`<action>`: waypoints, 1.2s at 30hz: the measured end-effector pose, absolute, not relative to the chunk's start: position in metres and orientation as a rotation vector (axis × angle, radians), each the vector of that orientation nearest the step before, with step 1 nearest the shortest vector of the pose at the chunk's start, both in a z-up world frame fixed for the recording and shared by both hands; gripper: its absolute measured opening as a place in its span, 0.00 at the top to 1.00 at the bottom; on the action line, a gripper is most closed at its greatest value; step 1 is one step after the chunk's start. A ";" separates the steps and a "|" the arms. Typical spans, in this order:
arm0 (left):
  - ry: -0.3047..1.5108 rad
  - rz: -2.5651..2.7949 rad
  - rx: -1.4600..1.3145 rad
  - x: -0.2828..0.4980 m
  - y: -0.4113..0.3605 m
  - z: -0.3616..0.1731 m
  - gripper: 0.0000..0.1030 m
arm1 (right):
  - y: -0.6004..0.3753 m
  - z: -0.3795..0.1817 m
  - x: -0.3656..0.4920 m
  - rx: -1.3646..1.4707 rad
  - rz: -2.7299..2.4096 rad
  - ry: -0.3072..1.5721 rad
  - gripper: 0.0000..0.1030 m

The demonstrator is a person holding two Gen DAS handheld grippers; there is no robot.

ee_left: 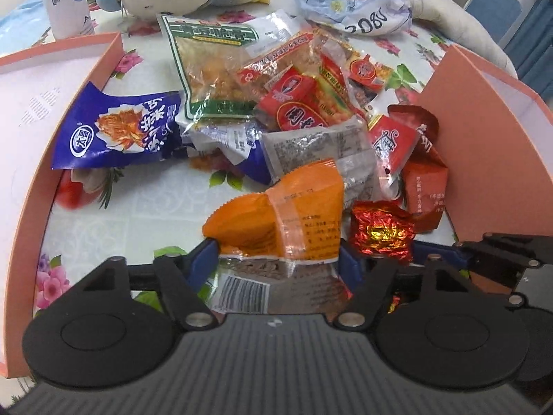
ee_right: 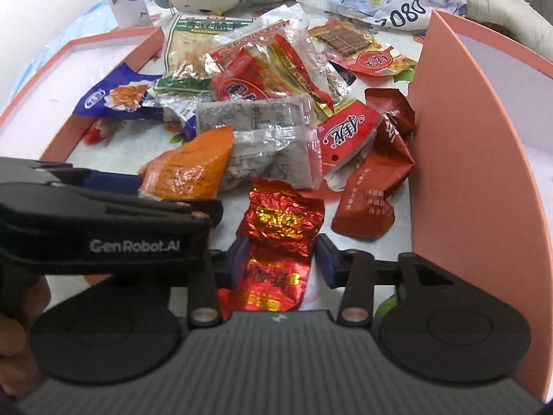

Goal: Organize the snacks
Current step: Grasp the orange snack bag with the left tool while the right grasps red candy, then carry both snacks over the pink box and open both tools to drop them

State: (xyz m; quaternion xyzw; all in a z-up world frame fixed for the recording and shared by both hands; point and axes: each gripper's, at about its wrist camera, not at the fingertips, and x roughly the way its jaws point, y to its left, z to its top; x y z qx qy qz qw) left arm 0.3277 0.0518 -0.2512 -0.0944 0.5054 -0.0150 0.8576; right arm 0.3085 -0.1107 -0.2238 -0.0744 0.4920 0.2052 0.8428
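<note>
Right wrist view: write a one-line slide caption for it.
Right gripper straddles a red foil packet beside the left gripper at an orange packet, between two pink boxes.

Bare cloth (ee_left: 138, 207) lies open on my left, up to the left box (ee_left: 45, 186). Ahead the snack pile (ee_left: 276, 103) blocks me; the right box (ee_right: 459, 159) walls my right.

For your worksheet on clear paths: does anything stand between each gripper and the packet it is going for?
Nothing visible does. The orange packet already sits between the left gripper's fingers, and the red foil packet between the right gripper's. Whether either one is clamped cannot be told.
</note>
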 end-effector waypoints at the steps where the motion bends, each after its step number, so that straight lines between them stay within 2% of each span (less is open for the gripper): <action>1: 1.060 -0.032 -0.213 0.327 0.054 -0.250 0.29 | -0.112 -0.222 0.308 -0.150 0.438 1.038 0.68; 3: 1.054 -0.033 -0.229 0.324 0.058 -0.245 0.29 | -0.113 -0.220 0.307 -0.146 0.449 1.037 0.70; 5: 1.032 -0.020 -0.237 0.321 0.064 -0.236 0.30 | -0.116 -0.218 0.307 -0.143 0.458 1.040 0.79; 10: 0.984 -0.010 -0.252 0.305 0.073 -0.209 0.30 | -0.121 -0.203 0.297 -0.132 0.455 1.013 0.83; 22: 0.887 0.017 -0.265 0.240 0.069 -0.144 0.30 | -0.128 -0.146 0.240 -0.113 0.474 0.903 0.84; 36: 0.752 -0.032 -0.253 0.174 0.026 -0.061 0.30 | -0.175 -0.073 0.164 -0.096 0.380 0.717 0.84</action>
